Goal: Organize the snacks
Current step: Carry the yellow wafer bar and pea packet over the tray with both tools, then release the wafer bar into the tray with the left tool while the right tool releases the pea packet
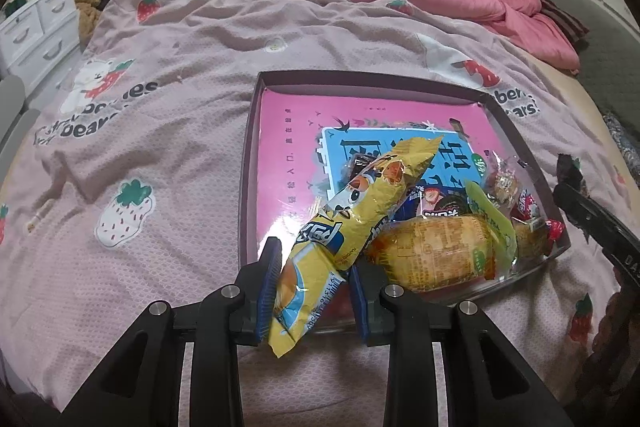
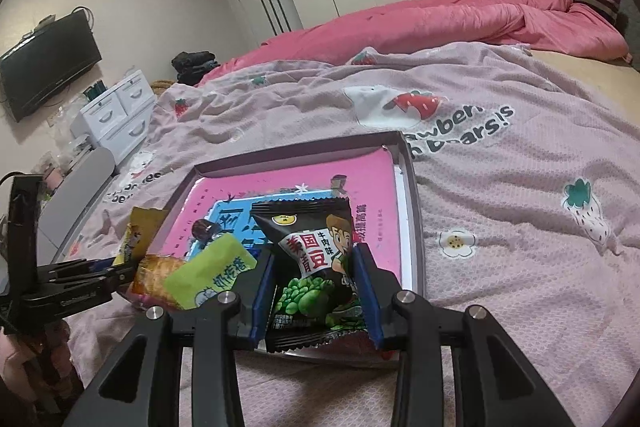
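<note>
From the left wrist view, the left gripper (image 1: 312, 287) is clamped narrowly on a long yellow snack packet (image 1: 344, 227), whose crinkly foil runs up toward one o'clock over the shallow tray (image 1: 250, 163). The tray has low dark walls and a glossy pink printed floor. At its four-o'clock corner sits a heap of small wrapped snacks (image 1: 480, 223), with a plump, clear-wrapped bun (image 1: 432, 251) in front. To place this packet well, I would judge it should be lowered flat onto the bare pink floor at eleven o'clock of the heap, then let go only once it rests.

From the right wrist view, the right gripper (image 2: 316, 291) pinches a black pea packet (image 2: 312, 255), its pillow shape puffy and its edges serrated, held upright above the tray's near edge. A lime-green packet (image 2: 208, 275) and an amber one lie at nine o'clock of it. The tray sits on the bed, on a soft pink strawberry-print blanket (image 2: 500, 227) that gives underneath, so gentle pressure seems wise.
</note>
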Motion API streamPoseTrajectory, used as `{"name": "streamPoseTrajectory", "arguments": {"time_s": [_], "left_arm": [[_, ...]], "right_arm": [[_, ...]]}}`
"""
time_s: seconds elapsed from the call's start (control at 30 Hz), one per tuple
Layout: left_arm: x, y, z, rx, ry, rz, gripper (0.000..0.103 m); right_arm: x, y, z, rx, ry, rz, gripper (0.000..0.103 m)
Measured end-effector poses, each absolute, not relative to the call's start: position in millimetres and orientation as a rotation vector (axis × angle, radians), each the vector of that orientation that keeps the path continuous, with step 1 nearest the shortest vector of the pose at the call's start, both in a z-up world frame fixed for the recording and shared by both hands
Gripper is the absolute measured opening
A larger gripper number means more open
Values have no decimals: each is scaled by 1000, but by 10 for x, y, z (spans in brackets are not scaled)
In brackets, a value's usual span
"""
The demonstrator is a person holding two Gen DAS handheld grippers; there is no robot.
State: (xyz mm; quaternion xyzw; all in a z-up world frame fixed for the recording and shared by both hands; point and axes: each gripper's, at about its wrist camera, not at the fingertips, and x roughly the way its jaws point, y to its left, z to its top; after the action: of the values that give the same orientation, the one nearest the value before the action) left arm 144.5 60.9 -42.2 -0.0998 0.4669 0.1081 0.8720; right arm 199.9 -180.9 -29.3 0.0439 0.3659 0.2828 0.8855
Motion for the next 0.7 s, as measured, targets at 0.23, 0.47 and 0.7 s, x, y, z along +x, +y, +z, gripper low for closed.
{"name": "streamPoseTrajectory", "arguments": {"time_s": [0.23,0.47,0.7], "left_arm": [[1450,623,-426,-220,974,220,34],[1434,620,-408,-222,968,207,34],[1412,621,-338,-223,946,187,38]], "right_arm": [[2024,-1822,-333,109,777,591,39],[2002,-1831,-325,105,771,584,39],[1984,-1865,-269,115,751,583,39]]}}
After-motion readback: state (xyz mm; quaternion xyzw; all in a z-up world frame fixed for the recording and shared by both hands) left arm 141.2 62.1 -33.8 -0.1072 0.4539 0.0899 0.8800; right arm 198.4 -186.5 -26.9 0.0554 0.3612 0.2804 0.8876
